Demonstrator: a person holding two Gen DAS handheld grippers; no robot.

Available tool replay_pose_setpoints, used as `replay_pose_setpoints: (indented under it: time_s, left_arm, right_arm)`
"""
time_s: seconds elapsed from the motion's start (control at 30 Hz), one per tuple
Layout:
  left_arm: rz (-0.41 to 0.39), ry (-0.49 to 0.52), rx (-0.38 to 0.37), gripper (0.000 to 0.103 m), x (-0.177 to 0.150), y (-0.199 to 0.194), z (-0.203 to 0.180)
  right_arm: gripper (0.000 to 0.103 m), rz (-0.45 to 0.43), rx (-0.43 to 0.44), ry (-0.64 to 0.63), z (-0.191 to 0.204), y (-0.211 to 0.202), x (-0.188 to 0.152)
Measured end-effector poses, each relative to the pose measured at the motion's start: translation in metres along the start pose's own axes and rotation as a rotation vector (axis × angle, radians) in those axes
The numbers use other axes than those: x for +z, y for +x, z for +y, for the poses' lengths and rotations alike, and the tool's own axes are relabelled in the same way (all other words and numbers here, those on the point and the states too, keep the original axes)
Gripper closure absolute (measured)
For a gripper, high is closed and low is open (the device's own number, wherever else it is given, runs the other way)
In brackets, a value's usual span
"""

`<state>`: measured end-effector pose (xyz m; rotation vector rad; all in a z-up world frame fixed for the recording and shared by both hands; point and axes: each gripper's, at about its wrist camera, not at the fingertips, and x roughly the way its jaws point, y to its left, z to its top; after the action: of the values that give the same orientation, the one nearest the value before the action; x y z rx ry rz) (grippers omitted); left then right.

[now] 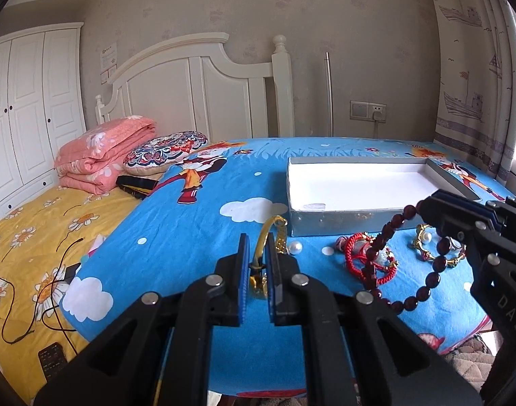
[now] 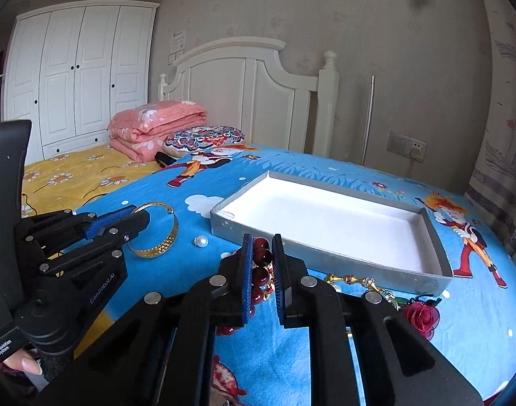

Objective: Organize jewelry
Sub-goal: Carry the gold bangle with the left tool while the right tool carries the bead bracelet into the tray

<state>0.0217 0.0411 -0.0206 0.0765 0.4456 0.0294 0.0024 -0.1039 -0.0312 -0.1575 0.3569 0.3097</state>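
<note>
A shallow grey box (image 1: 342, 225) (image 2: 325, 258) with a white inside lies on the blue cartoon sheet. My left gripper (image 1: 259, 245) (image 2: 139, 218) is shut on a gold bangle (image 1: 275, 225) (image 2: 163, 242), left of the box's near corner. My right gripper (image 2: 262, 247) (image 1: 424, 207) is shut on a dark red bead bracelet (image 2: 261, 257) (image 1: 431, 279), whose loop hangs free just in front of the box. On the sheet below lie a loose pearl (image 1: 296, 247) (image 2: 201, 241), a red cord bracelet (image 1: 359, 260), a gold bangle with a pearl (image 1: 427, 241) and a red rose piece (image 2: 420, 316).
A folded pink quilt (image 1: 102, 155) and a patterned pillow (image 1: 166, 152) sit at the head of the bed by the white headboard (image 1: 190, 88). Black cables (image 1: 55, 280) and a remote (image 1: 51, 360) lie on the yellow sheet at the left. A person's fingers (image 2: 22, 363) hold the left gripper's handle.
</note>
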Motion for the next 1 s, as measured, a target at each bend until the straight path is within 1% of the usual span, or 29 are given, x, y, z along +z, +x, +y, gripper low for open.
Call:
replay_pose_setpoints:
  time_s: [0.1,0.27,0.4,0.57,0.7,1.0]
  left_arm:
    - [-0.011,0.008,-0.005,0.094,0.001,-0.004,-0.003]
    - [-0.022,0.011,-0.013,0.094,0.002,-0.008,-0.006]
    - [-0.016,0.004,-0.024,0.094,0.001,-0.01,-0.008]
    - [-0.042,-0.019,-0.044,0.094,0.007,-0.017,-0.014]
    - [-0.072,-0.019,-0.058,0.094,0.011,-0.024,-0.023]
    - [-0.091,0.019,-0.103,0.094,0.018,-0.032,-0.052]
  right_arm:
    - [0.089,-0.019,-0.016,-0.022,0.003,-0.005,0.002]
    - [0.089,-0.025,-0.047,-0.014,0.0,-0.01,0.002]
    - [0.089,-0.016,-0.061,-0.003,-0.005,-0.016,-0.002]
    - [0.089,-0.034,-0.09,0.007,-0.012,-0.028,-0.004]
    - [0.089,-0.057,-0.12,0.022,-0.019,-0.037,-0.005]
    - [0.089,-0.098,-0.185,0.082,-0.042,-0.059,-0.005]
